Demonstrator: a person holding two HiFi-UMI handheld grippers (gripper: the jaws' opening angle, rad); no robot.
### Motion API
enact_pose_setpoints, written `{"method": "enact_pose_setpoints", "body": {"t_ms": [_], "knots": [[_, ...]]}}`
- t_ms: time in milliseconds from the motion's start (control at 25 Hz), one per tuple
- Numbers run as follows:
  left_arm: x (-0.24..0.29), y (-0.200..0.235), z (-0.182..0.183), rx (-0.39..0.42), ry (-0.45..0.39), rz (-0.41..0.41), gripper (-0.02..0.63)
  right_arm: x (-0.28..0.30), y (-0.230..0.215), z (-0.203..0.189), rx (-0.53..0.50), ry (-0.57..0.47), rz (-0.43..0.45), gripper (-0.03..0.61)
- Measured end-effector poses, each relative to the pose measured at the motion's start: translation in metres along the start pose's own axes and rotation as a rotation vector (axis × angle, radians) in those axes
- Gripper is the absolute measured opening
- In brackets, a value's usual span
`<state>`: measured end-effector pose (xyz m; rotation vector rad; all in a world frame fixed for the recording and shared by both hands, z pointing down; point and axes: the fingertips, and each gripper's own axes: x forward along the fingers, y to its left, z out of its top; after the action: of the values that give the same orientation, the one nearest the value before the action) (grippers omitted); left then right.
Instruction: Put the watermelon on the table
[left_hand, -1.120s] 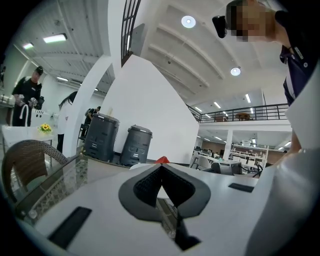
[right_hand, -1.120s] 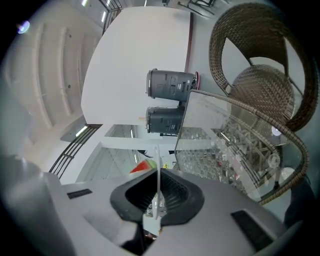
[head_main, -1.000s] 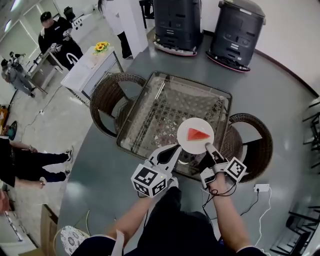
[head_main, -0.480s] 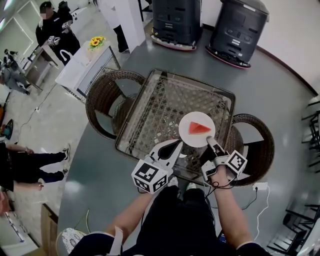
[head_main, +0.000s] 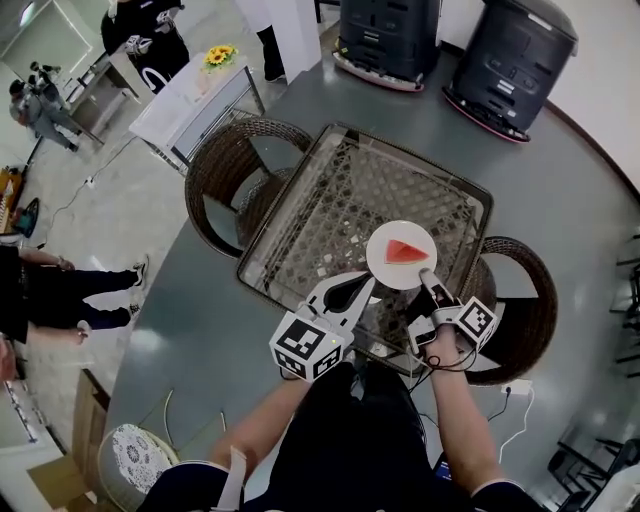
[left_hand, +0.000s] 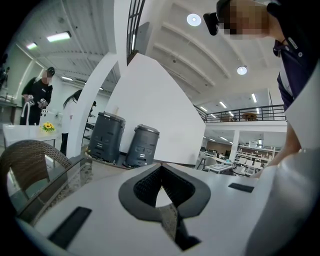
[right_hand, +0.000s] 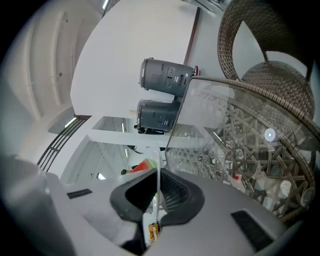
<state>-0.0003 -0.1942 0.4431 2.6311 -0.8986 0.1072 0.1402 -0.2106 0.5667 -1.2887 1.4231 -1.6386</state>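
A person stands at the near edge of a square glass table (head_main: 345, 190) with a woven wicker base, holding a pair of white tongs in each hand.

The watermelon (head_main: 403, 251) is a single small wedge: bright red flesh, triangular, with a thin green rind along one edge. It lies flat in the middle of a round white plate (head_main: 385, 270). The plate sits over the near right part of the glass top, just inside the table's edge. I cannot tell whether it rests on the glass or hangs just above it.

The right gripper (head_main: 427, 280) pinches the plate's near rim. Its own view shows the plate edge-on as a thin white line clamped between the dark ribbed pads, with the red and green of the wedge just past them.

The left gripper (head_main: 365, 286) is just to the left of the plate, level with its near rim. Its jaws are pressed together at the tips with nothing held between them.

A round wicker chair (head_main: 228, 170) stands at the table's left side and another (head_main: 522, 300) at its right. Two dark grey machines (head_main: 515, 55) stand on the floor beyond the table. Further left is a small white table with yellow flowers (head_main: 217, 55), and other people stand about.
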Motion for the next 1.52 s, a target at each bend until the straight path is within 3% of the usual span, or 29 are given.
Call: {"method": "enact_pose_setpoints", "body": {"t_ms": [760,1520], "knots": [[0.014,0.016,-0.033,-0.004,0.102,0.077,0.003,0.046,-0.095,0.012,0.020,0.067,-0.116,0.012],[0.033,0.022,-0.046,-0.053,0.105,0.125,0.003,0.076,-0.123,0.009,-0.085,0.178,-0.171,0.012]]}}
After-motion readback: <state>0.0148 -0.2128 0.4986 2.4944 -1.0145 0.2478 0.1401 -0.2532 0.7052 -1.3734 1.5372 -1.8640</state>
